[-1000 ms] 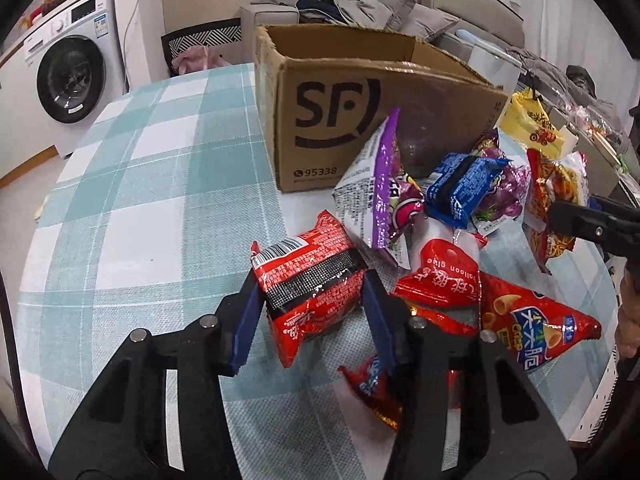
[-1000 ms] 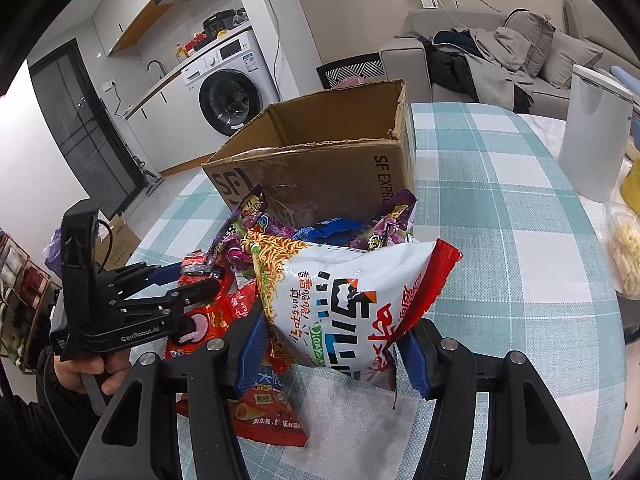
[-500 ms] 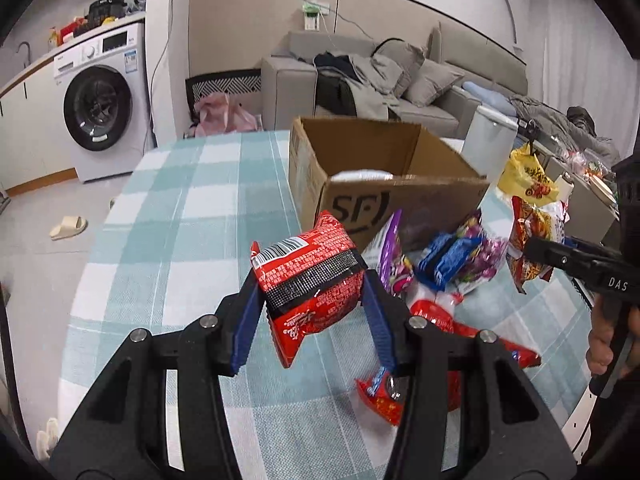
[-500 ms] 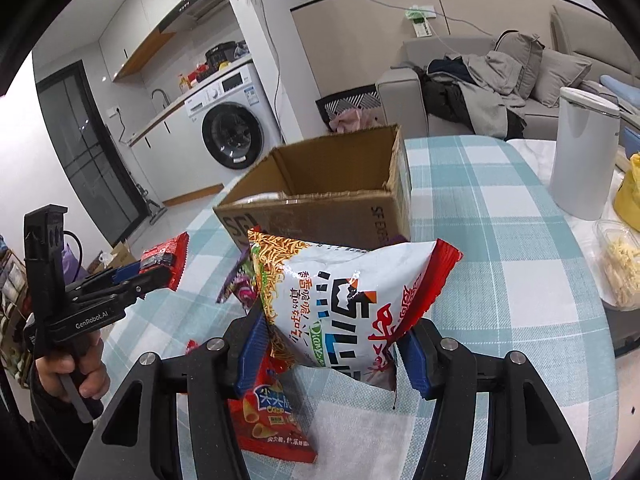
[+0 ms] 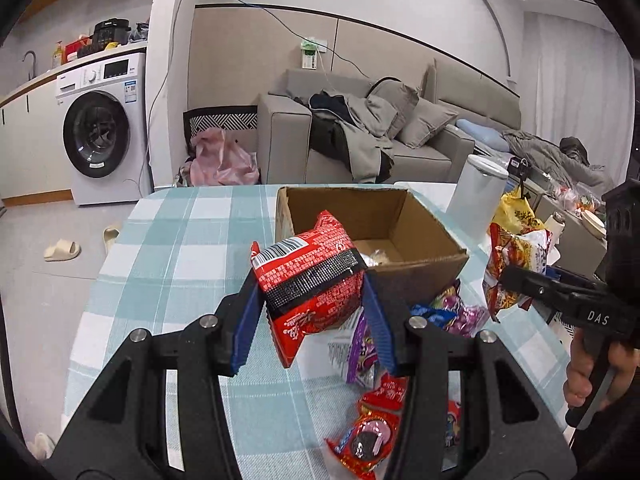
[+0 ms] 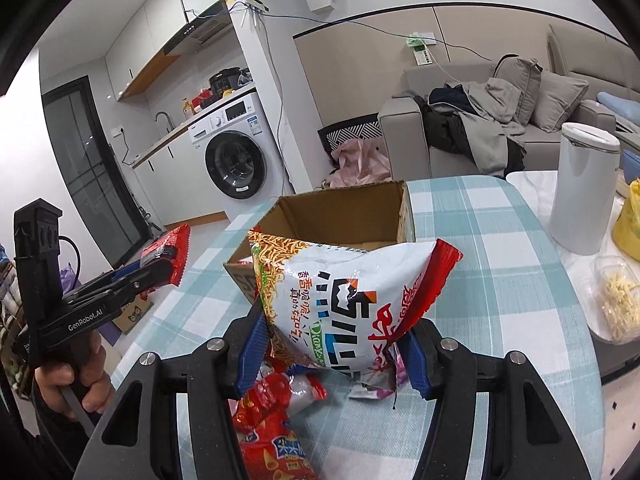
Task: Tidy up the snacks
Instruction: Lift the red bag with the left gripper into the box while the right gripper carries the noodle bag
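My left gripper (image 5: pixel 311 320) is shut on a red snack packet with a black band (image 5: pixel 312 280), held in the air just in front of the open cardboard box (image 5: pixel 400 216). My right gripper (image 6: pixel 332 354) is shut on a white and red noodle snack bag (image 6: pixel 344 292), also lifted, near the box (image 6: pixel 344 208). Each gripper shows in the other's view: the right one (image 5: pixel 504 276) with its bag (image 5: pixel 516 256) at the right edge, the left one (image 6: pixel 160 270) with the red packet (image 6: pixel 170 256) at the left. Something pale lies on the box floor.
Several loose snack packets (image 5: pixel 372 432) lie on the checked tablecloth (image 5: pixel 180 256) below both grippers. A white canister (image 6: pixel 580 188) and a yellow bag (image 5: pixel 516 212) stand to the box's right. A sofa (image 5: pixel 360 148) and a washing machine (image 5: pixel 100 136) are beyond the table.
Both grippers have risen with their packets off the pile. The views now look down into the open box, and the table sits lower in both frames.
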Tool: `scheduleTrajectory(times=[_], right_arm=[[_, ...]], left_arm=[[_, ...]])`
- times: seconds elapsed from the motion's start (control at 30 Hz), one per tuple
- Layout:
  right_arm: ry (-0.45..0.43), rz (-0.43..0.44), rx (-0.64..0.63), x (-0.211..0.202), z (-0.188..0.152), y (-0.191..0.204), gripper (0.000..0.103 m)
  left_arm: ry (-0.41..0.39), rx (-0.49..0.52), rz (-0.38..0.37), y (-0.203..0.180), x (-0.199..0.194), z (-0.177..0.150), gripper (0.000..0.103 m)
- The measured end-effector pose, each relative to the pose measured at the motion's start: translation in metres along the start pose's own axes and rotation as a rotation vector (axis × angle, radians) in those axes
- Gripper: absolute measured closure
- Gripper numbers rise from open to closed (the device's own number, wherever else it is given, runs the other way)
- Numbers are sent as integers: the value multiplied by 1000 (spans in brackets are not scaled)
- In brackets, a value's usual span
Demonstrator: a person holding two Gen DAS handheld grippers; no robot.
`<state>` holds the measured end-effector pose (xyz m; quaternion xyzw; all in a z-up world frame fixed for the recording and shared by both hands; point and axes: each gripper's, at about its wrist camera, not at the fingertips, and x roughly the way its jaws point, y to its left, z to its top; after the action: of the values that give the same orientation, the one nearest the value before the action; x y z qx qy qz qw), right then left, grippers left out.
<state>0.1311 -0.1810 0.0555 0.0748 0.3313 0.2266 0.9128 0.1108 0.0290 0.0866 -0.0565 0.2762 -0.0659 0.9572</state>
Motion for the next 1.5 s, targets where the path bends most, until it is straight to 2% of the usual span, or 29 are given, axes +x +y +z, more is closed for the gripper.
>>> scheduleTrajectory(times=[0.63, 1.13, 1.5], right_arm=[[-40, -4, 7, 15, 39, 10, 44], [-5, -16, 51, 50, 57, -3, 44], [26, -19, 69, 77, 63, -10, 44]], left_arm=[[-6, 24, -9, -21, 46, 37, 57], [28, 35, -18, -28, 104, 59, 57], [52, 41, -37, -32, 139, 60, 57]])
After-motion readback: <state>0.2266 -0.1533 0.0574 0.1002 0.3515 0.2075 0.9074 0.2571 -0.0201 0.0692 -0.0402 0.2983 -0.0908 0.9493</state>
